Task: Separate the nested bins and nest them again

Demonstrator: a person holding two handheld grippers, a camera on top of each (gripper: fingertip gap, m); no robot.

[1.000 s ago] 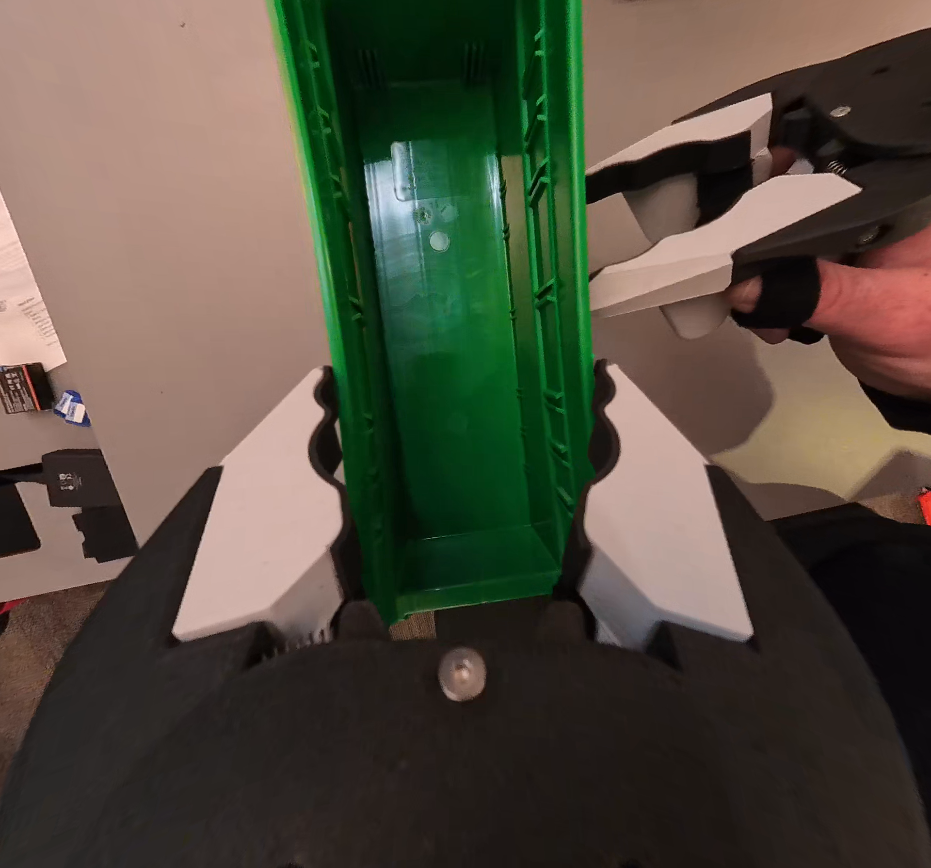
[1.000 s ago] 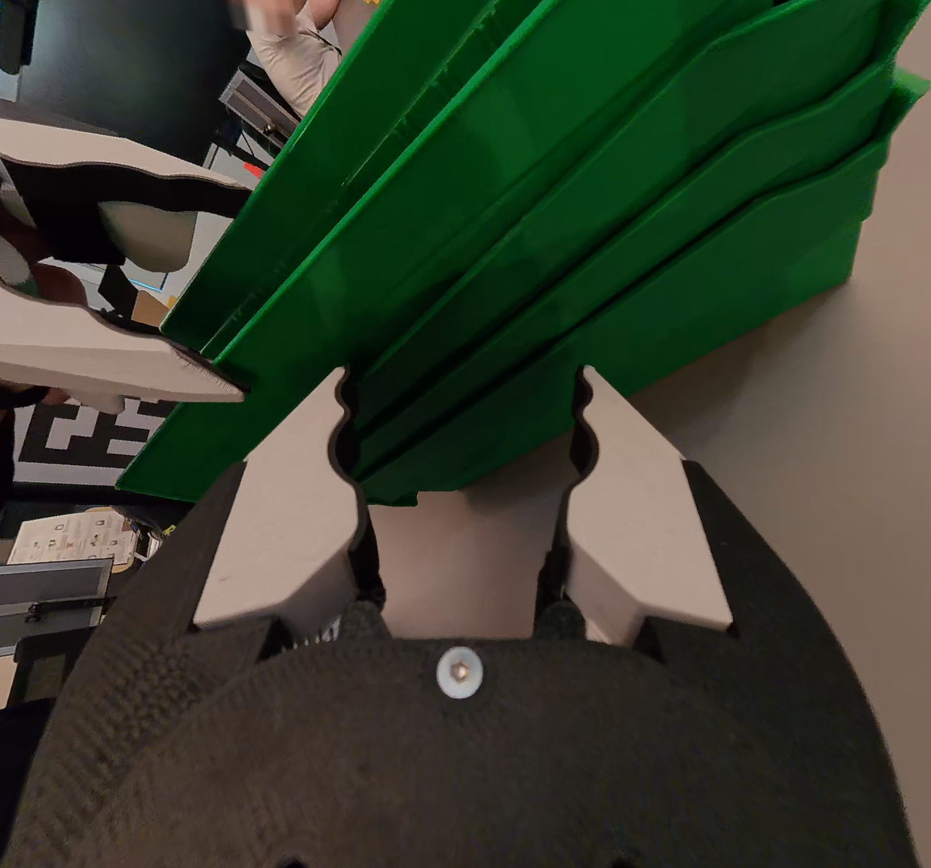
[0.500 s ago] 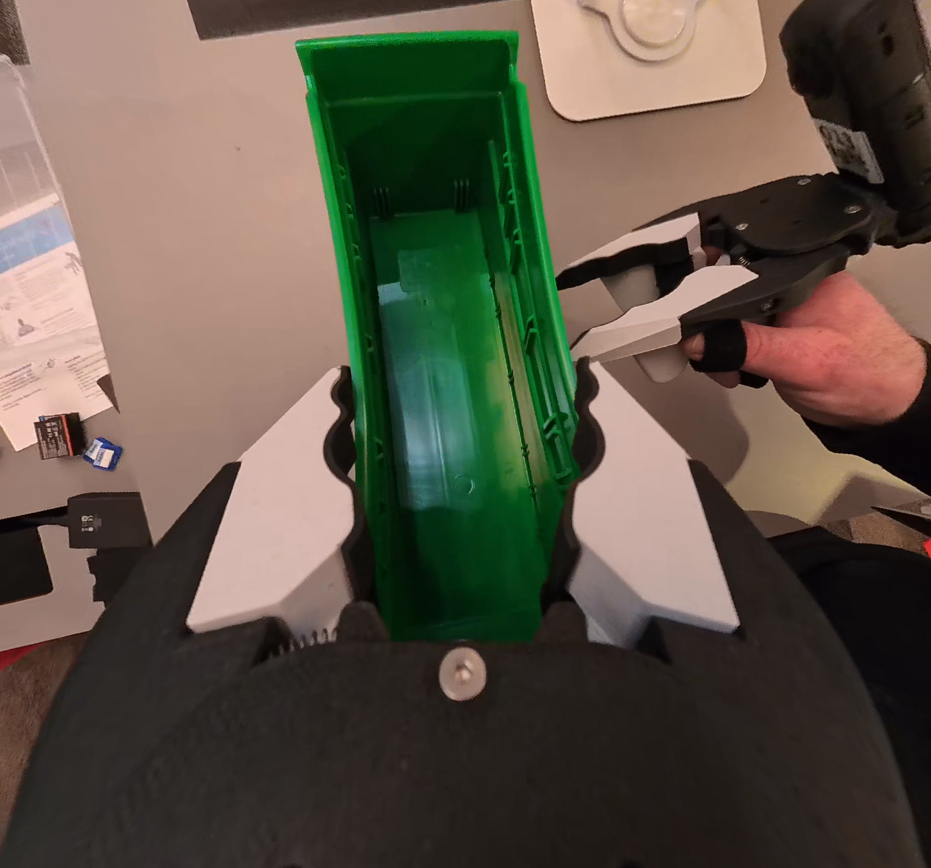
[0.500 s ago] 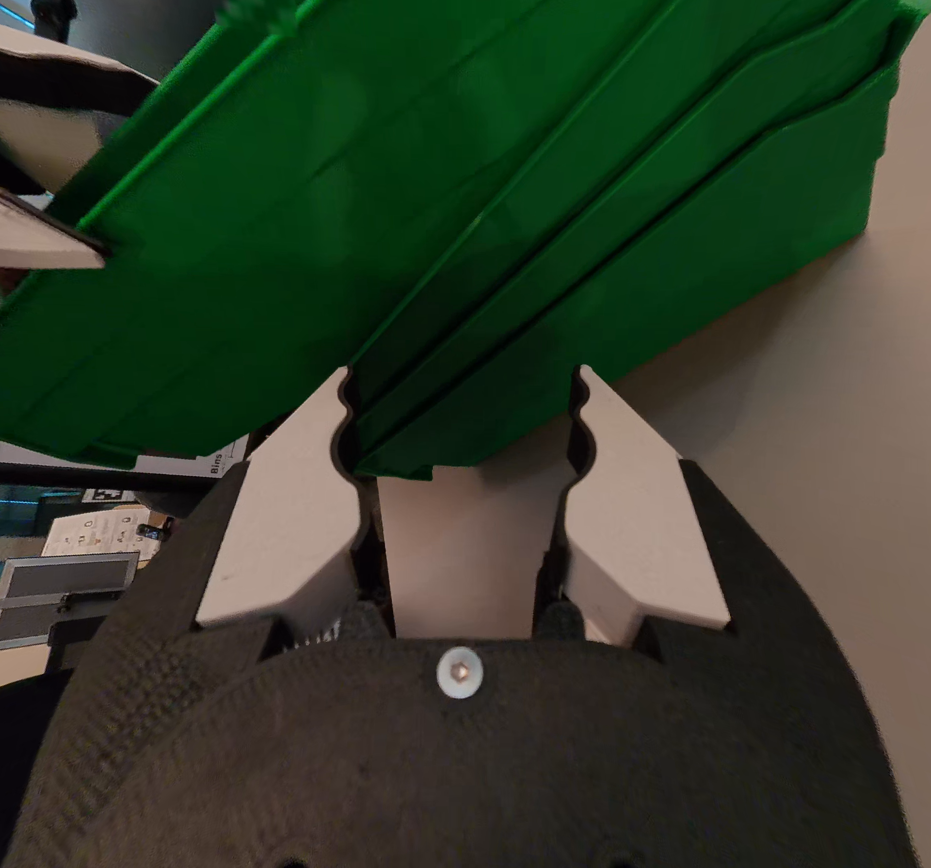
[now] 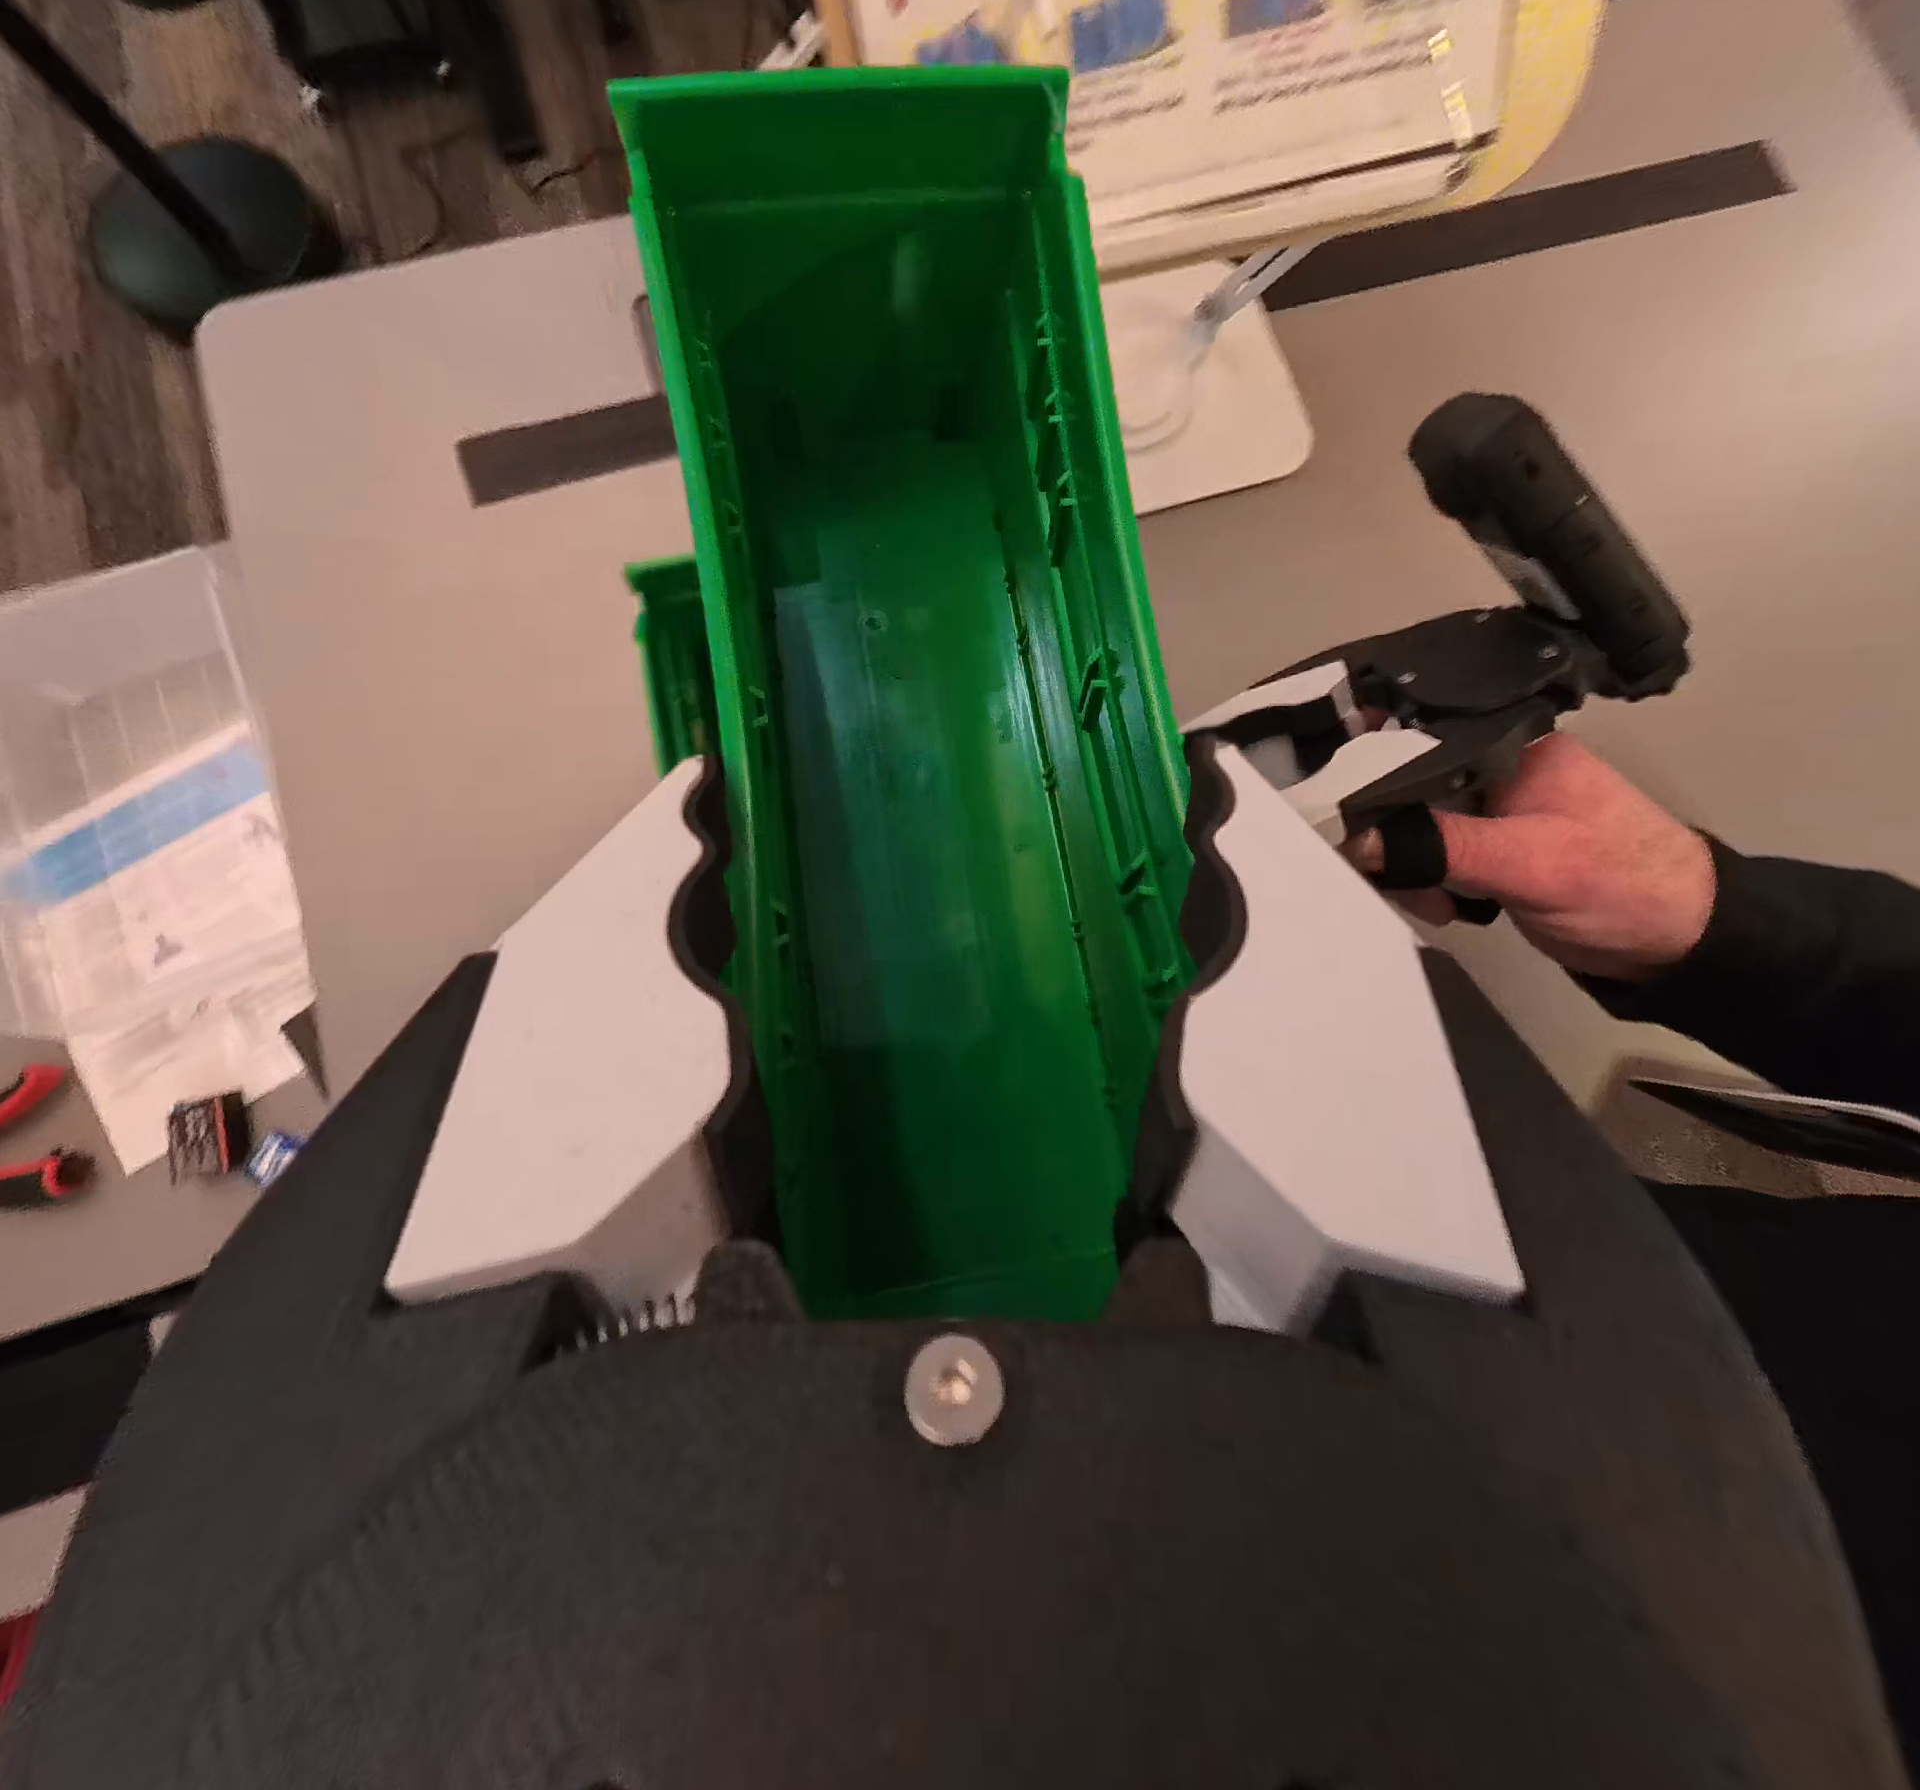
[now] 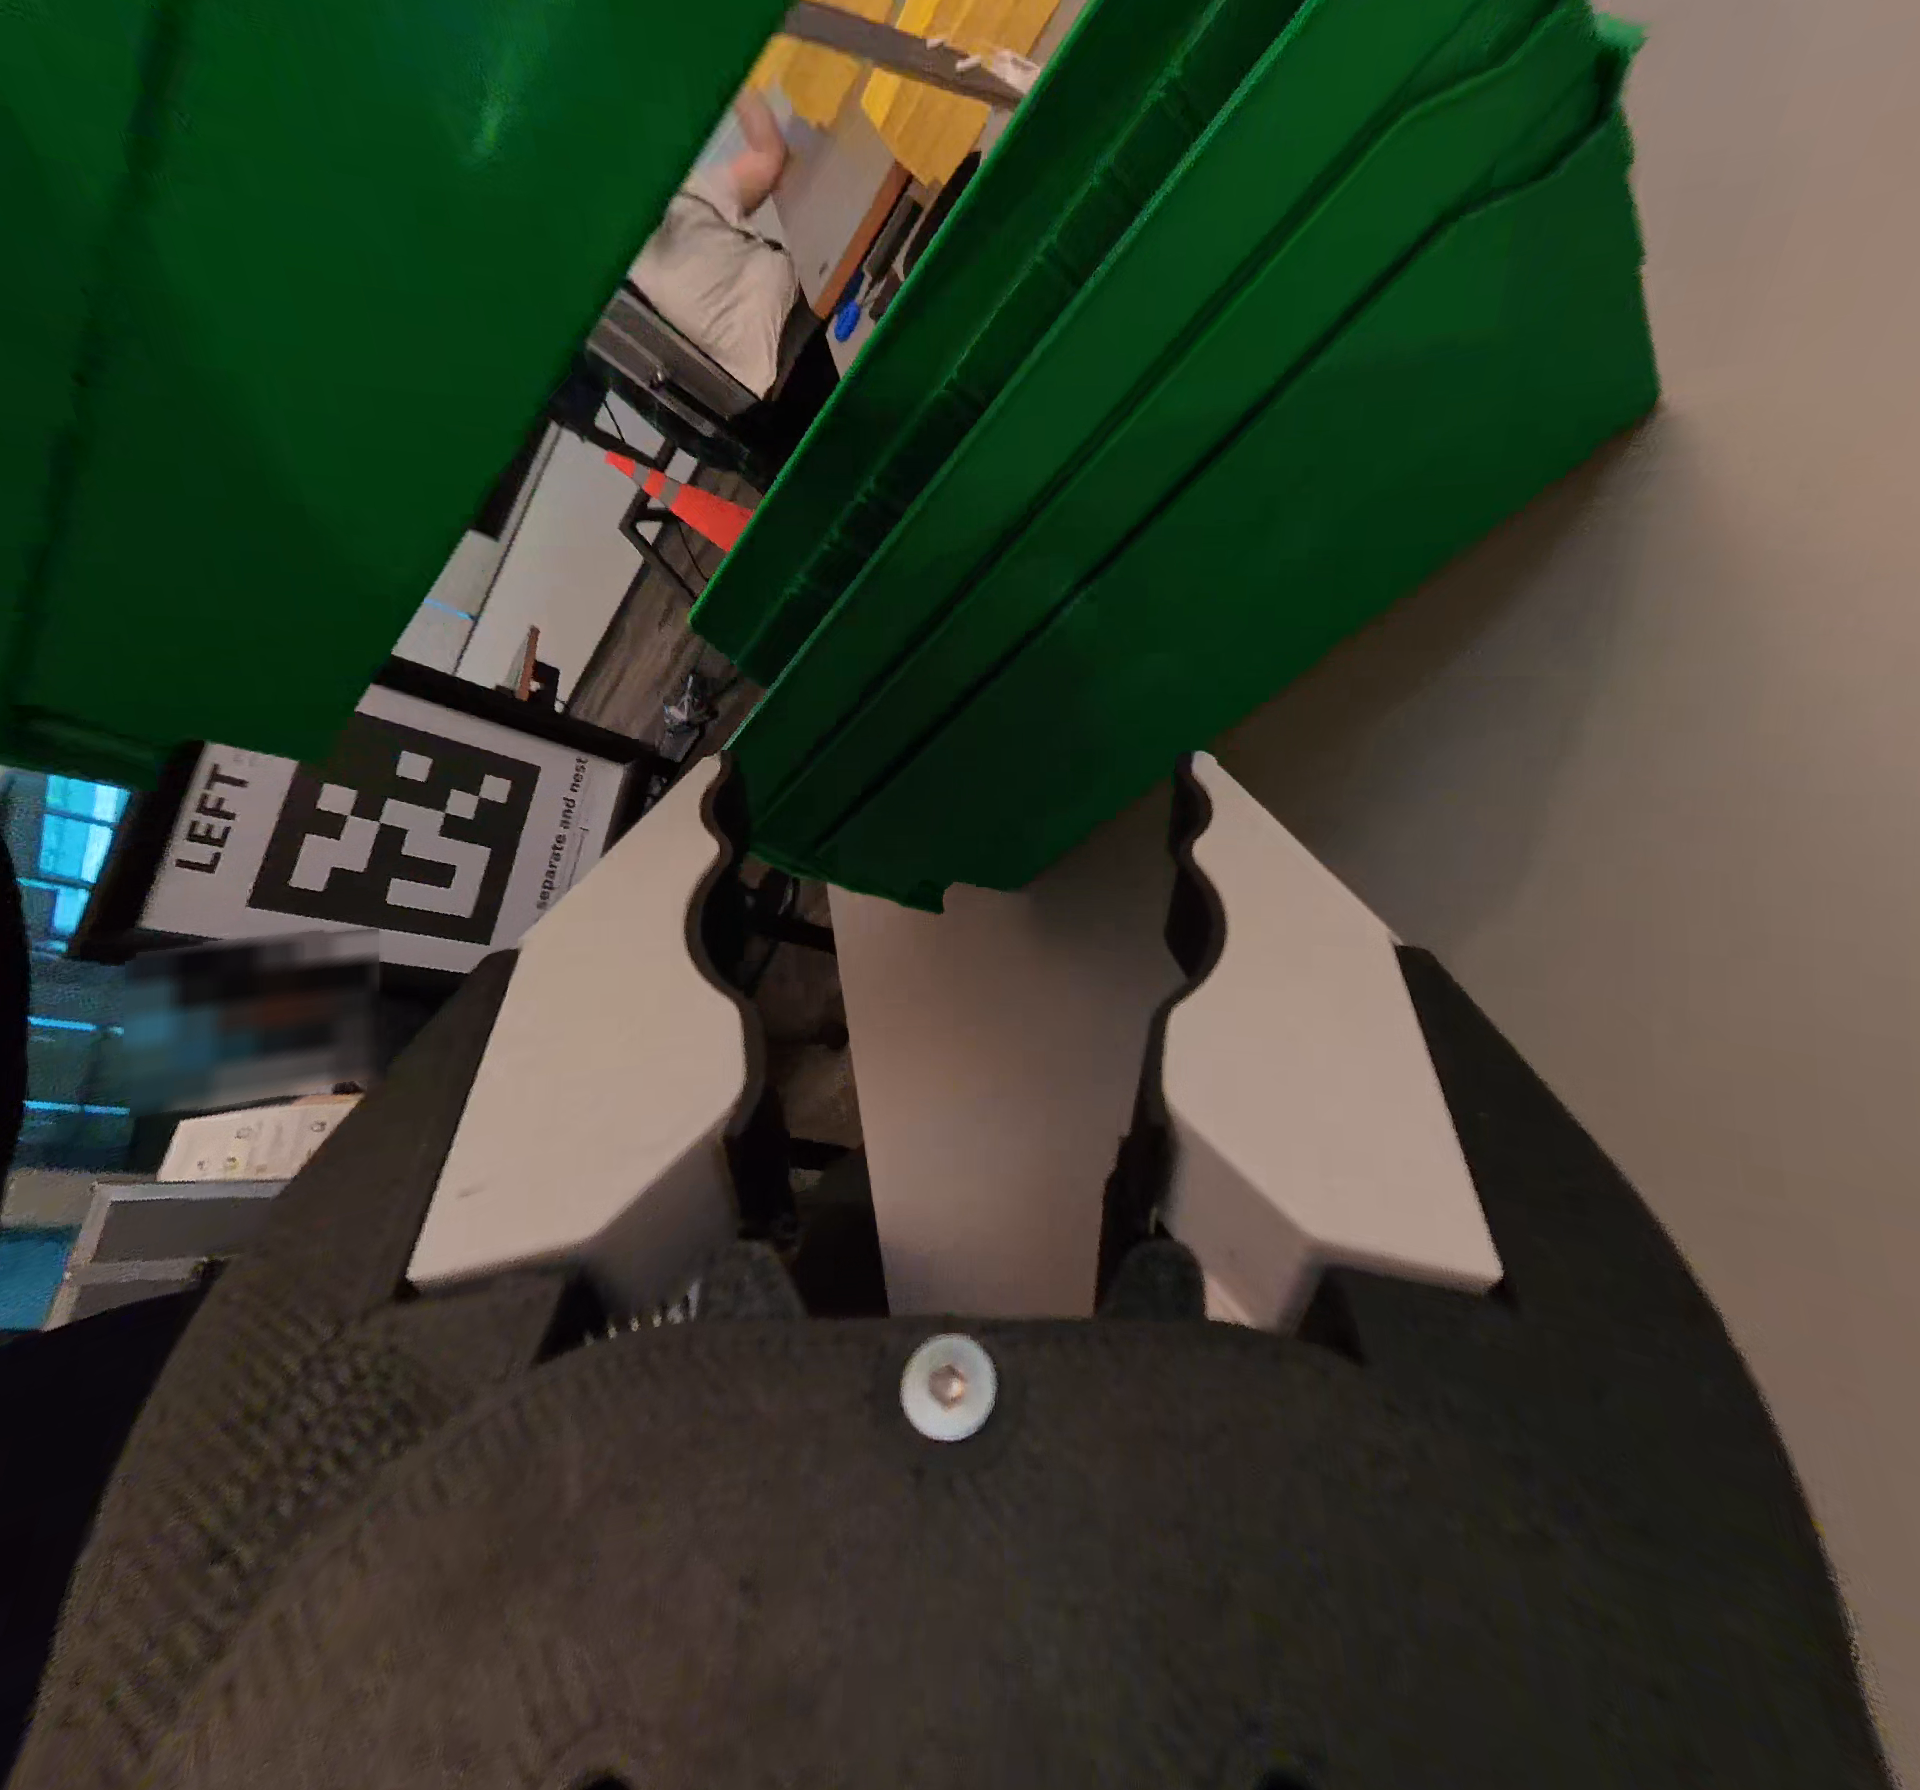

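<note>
My left gripper (image 5: 951, 784) is shut on the side walls of one green bin (image 5: 883, 545) and holds it in the air, open side toward the camera. This bin also shows at the upper left of the right wrist view (image 6: 260, 286), clear of the stack. The stack of nested green bins (image 6: 1247, 441) rests on the grey table (image 6: 1714, 909). A corner of it peeks out behind the held bin (image 5: 665, 660). My right gripper (image 6: 956, 774) is open, its fingertips on either side of the stack's near end. It also shows at the right of the left wrist view (image 5: 1299, 732).
A white stand base (image 5: 1195, 421) and a poster board (image 5: 1195, 5) sit behind the bins. A plastic bag of papers (image 5: 135, 857), a small black item (image 5: 208, 1132) and a red-handled tool (image 5: 31, 1169) lie at the left. A black-and-white marker sign (image 6: 384, 847) stands beyond the table edge.
My left gripper has lifted the top bin up and out of the stack. The right gripper stays at the stack's near end and has slid back a little.
</note>
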